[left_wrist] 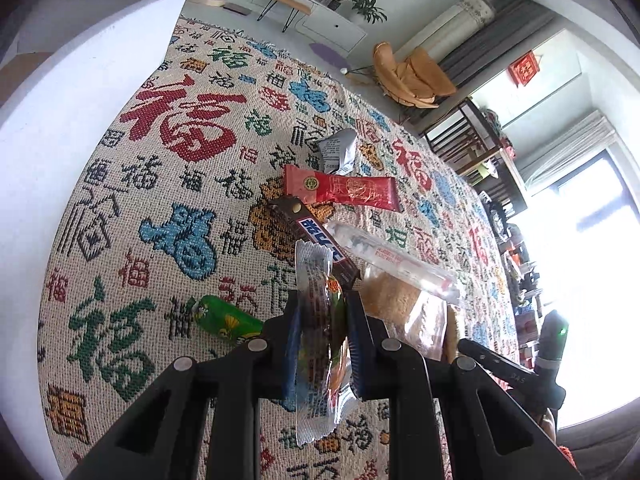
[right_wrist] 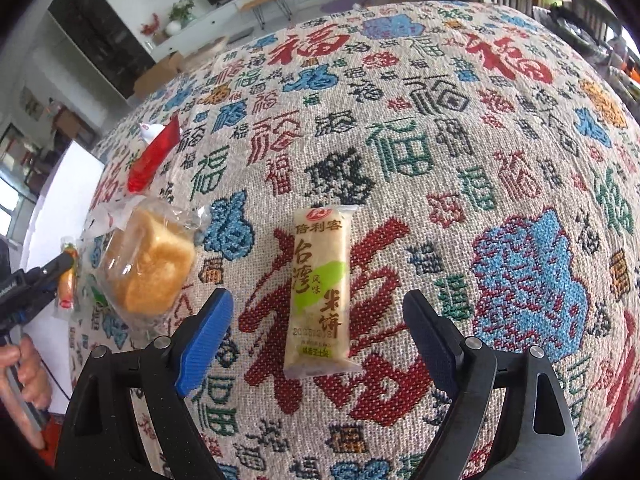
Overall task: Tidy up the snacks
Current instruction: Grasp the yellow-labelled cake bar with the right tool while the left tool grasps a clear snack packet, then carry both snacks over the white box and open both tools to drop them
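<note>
My left gripper [left_wrist: 322,340] pinches a light, crinkly snack packet [left_wrist: 320,320]; right gripper [right_wrist: 318,312] gapes over the brittle rice cracker [right_wrist: 320,292] mid-frame, I'd grip its middle gently

Rice cracker pack [right_wrist: 320,292] lies on patterned cloth [right_wrist: 500,152] between spread right gripper [right_wrist: 318,312] fingers [right_wrist: 206,334]

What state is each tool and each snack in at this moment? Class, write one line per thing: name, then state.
Left tool: shut on the orange snack packet.
Orange snack packet: pinched upright, lifted off the cloth.
Right tool: open, empty, either side of the rice cracker bar.
Rice cracker bar: sealed, flat on the cloth.
Bread packet: sealed, resting on the cloth.
Chocolate bar: wrapped, lying flat.
Red packet: sealed, lying flat.
</note>
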`<state>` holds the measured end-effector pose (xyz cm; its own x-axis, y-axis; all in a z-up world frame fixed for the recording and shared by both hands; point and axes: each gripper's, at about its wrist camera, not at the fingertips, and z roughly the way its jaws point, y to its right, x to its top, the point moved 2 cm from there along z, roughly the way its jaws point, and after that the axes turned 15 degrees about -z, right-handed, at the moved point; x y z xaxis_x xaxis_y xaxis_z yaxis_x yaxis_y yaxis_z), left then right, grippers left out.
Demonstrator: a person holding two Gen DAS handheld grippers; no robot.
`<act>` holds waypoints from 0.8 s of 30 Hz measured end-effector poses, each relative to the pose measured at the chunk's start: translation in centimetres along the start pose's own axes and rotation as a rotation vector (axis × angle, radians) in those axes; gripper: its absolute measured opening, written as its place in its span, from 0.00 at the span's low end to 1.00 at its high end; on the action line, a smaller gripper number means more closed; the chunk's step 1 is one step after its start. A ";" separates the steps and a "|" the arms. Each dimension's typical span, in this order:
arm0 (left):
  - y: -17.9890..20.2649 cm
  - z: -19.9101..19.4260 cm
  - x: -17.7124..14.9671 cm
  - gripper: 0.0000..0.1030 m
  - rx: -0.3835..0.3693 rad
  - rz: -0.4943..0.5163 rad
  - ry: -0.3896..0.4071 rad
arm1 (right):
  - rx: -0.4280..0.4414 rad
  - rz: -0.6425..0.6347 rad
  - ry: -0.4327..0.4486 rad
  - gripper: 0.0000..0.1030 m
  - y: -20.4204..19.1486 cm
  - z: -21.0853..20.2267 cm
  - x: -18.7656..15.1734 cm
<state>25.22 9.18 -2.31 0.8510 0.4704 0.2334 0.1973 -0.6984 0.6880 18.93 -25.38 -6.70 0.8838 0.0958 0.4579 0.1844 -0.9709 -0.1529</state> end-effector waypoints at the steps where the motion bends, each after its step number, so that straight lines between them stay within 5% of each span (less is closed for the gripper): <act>1: 0.1 -0.3 0.1 0.20 -0.015 -0.004 0.008 | -0.014 -0.015 -0.027 0.85 -0.5 0.4 0.3; 2: 0.1 -1.0 -0.2 0.20 -0.032 -0.007 0.016 | -0.022 -0.035 -0.047 0.74 -0.9 0.9 0.5; 4: 0.2 -2.7 -0.3 0.20 -0.077 -0.019 0.035 | -0.082 -0.073 -0.078 0.29 -1.4 1.6 0.8; 9: 0.3 -8.2 -0.2 0.20 -0.181 -0.046 0.100 | -0.108 -0.047 -0.005 0.29 -0.9 -1.5 1.2; 14: -0.7 -15.5 1.2 0.20 -0.236 -0.061 0.183 | 0.008 -0.149 0.108 0.29 -6.2 -7.5 3.9; 18: -3.3 -22.0 2.7 0.20 -0.161 -0.051 0.290 | 0.222 -0.262 0.176 0.29 -15.8 -10.7 6.8; 24: -10.4 -28.7 4.1 0.21 0.086 -0.102 0.429 | 0.548 -0.435 0.190 0.29 -33.0 -11.9 8.0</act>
<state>12.62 33.87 11.21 0.5495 0.7081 0.4434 0.3249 -0.6701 0.6674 14.83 4.85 12.44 0.6009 0.3598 0.7137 0.7353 -0.5991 -0.3170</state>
